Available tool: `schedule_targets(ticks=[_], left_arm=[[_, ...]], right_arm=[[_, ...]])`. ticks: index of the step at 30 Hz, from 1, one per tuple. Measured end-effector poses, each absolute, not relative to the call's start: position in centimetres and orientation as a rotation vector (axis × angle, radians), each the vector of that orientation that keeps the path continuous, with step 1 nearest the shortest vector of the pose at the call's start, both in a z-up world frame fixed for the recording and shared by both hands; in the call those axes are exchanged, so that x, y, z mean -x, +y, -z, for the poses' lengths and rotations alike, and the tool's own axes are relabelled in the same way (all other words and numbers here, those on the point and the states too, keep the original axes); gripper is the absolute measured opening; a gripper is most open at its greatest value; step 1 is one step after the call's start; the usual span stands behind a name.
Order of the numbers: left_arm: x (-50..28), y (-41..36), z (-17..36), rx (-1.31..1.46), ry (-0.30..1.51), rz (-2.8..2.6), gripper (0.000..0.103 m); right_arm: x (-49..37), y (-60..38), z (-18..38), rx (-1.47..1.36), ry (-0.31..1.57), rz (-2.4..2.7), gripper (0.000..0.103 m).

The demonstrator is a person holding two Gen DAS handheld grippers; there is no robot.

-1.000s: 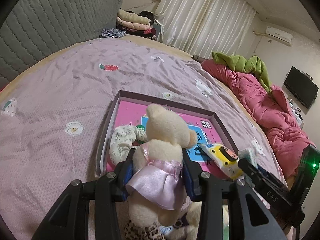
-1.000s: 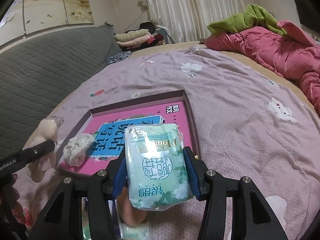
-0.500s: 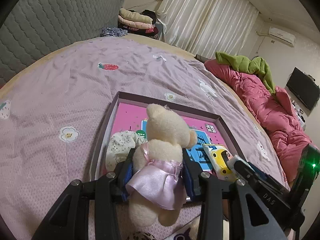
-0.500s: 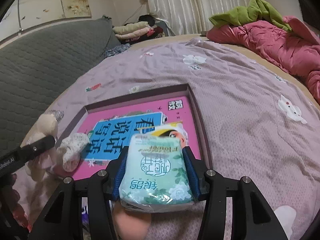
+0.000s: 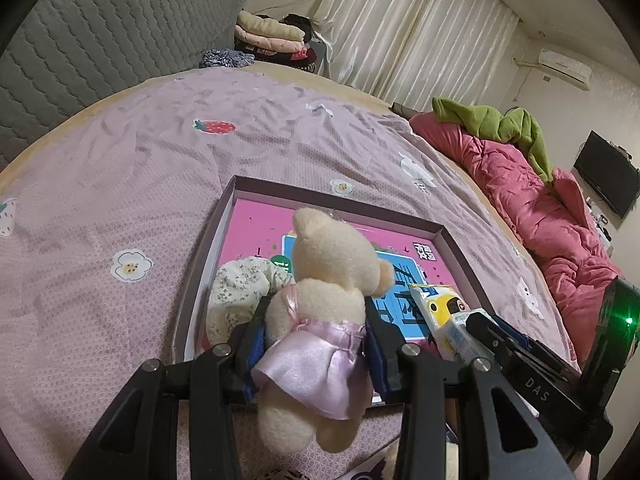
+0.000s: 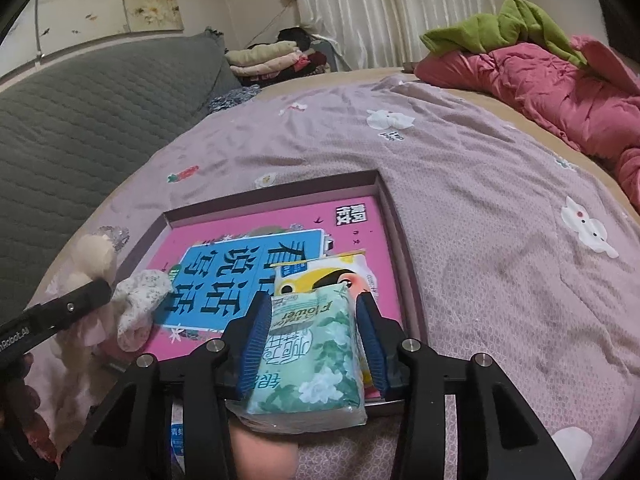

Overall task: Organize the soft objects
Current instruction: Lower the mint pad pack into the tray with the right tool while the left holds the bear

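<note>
My left gripper is shut on a cream teddy bear in a pink satin dress and holds it over the near edge of a shallow purple box with a pink and blue printed floor. My right gripper is shut on a green tissue pack, held over the box's near right corner. Inside the box lie a floral cloth bundle at the near left and a yellow tissue pack at the near right. The bear also shows at the left of the right wrist view.
The box lies on a pink bedspread. A red quilt with a green garment is heaped at the right. A grey padded headboard runs along the left, with folded clothes beyond it. More soft items lie under the grippers at the near edge.
Both grippers have moved forward toward the box with their loads. The green tissue pack has tipped down flatter and now overlaps the yellow pack.
</note>
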State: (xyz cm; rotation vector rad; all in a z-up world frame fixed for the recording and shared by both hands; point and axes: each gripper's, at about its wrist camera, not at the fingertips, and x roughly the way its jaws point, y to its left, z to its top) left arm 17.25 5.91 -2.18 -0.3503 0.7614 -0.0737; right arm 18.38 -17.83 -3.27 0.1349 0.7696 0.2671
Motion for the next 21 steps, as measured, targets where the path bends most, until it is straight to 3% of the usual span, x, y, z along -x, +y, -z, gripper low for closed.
schedule_targets(ticks=[4, 9, 14, 17, 19, 21], left_arm=[[-17.3, 5.9, 2.3, 0.353, 0.762, 0.071, 0.042], [-17.4, 6.1, 2.5, 0.354, 0.763, 0.071, 0.042], [-17.4, 6.3, 2.6, 0.355, 0.762, 0.069, 0.042], [-17.4, 6.4, 2.7, 0.357, 0.768, 0.070, 0.042], [-17.4, 6.5, 2.8, 0.355, 0.770, 0.071, 0.042], [-17.5, 6.6, 2.8, 0.355, 0.772, 0.072, 0.042]], right_arm=[[-18.2, -17.2, 3.4, -0.086, 0.784, -0.273, 0.048], [-17.8, -16.6, 3.6, -0.040, 0.795, -0.281, 0.060], [-17.6, -15.7, 4.0, 0.007, 0.804, -0.284, 0.065], [-17.7, -15.8, 4.1, -0.013, 0.804, -0.290, 0.065], [-17.8, -16.5, 4.1, -0.071, 0.809, -0.306, 0.053], [-18.0, -17.0, 4.0, -0.108, 0.807, -0.308, 0.049]])
